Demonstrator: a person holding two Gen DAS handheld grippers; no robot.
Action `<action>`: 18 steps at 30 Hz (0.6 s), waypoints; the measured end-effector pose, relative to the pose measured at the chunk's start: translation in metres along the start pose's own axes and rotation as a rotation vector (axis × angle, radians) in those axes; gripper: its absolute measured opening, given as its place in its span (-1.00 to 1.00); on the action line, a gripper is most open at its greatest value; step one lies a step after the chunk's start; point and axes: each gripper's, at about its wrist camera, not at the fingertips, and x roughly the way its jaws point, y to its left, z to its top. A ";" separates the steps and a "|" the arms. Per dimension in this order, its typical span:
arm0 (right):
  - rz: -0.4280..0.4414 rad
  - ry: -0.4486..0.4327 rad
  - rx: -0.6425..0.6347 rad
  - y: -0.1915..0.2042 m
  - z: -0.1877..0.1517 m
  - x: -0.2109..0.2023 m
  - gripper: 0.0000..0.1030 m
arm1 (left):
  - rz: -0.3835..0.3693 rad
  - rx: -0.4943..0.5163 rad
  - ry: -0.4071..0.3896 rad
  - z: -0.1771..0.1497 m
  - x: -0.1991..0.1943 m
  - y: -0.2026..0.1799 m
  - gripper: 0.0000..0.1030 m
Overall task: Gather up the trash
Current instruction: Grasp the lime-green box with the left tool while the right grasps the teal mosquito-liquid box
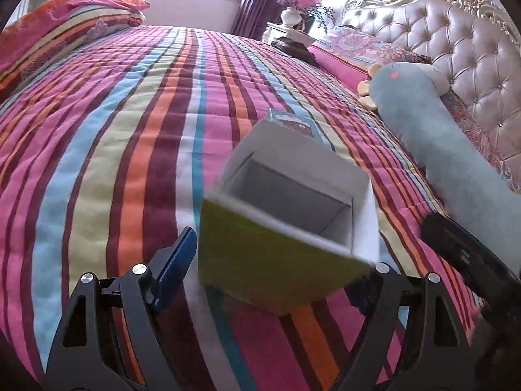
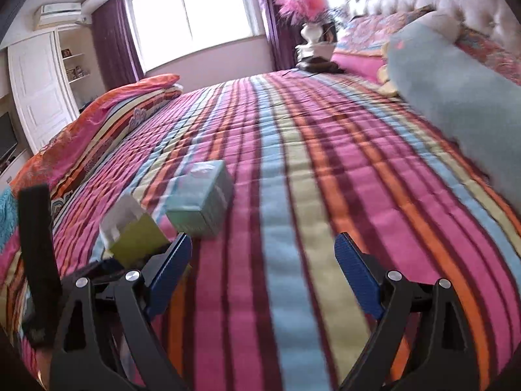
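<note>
Holding an open yellow-green box (image 1: 280,238) between my left tongs (image 1: 276,254), I see its white inside facing up, its near wall pressed between the blue pads. It hangs above the striped bedspread (image 1: 114,123). A small carton (image 1: 293,123) lies on the bed just beyond it. My right tongs (image 2: 263,260) stand wide apart with nothing between them, only the stripes below. From the right wrist, a pale teal box (image 2: 202,202) sits on the bed ahead, left of centre. A long blue plush toy (image 1: 456,150) rests near the tufted headboard (image 1: 456,39).
</note>
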 end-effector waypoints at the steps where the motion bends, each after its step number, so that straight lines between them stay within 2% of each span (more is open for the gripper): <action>1: 0.014 0.009 0.004 0.002 0.004 0.007 0.65 | -0.023 0.012 0.012 0.002 0.002 0.001 0.53; 4: 0.058 0.046 0.030 0.006 0.017 0.029 0.66 | -0.084 0.071 0.030 0.006 0.004 0.002 0.53; 8: 0.042 0.065 0.006 0.014 0.026 0.049 0.66 | -0.134 0.063 0.011 0.012 0.003 0.011 0.53; 10: 0.037 0.074 -0.003 0.017 0.027 0.057 0.66 | -0.155 0.059 0.033 0.010 0.007 0.011 0.52; 11: 0.036 0.076 -0.002 0.018 0.029 0.061 0.66 | -0.139 0.062 0.045 0.010 0.008 0.010 0.37; 13: 0.041 0.089 0.014 0.020 0.033 0.069 0.66 | -0.107 0.096 0.082 0.007 0.012 0.007 0.23; 18: 0.036 0.138 -0.008 0.042 0.041 0.086 0.66 | -0.020 0.110 0.061 0.001 -0.006 0.018 0.20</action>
